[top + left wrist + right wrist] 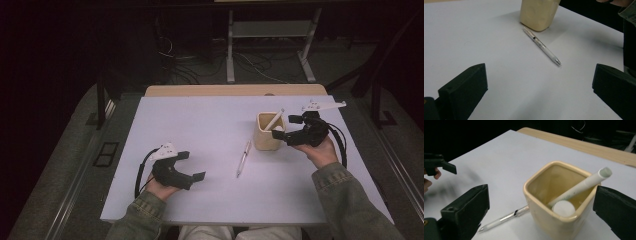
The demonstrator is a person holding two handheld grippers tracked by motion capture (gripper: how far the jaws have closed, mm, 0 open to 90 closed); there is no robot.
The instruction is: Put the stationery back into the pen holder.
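Pens [576, 188] already stand in the cup [267, 131]; one pen [243, 158] lies on the table just left of the cup. Your right gripper [289, 127], at the cup's right, gapes empty. Your left gripper [192, 166], well left, is wide, holding nothing.

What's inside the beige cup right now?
In the beige cup a white pen leans against the rim, its end sticking out, beside a second white round-topped item. The cup's walls hide the bottom and both items' lower ends.
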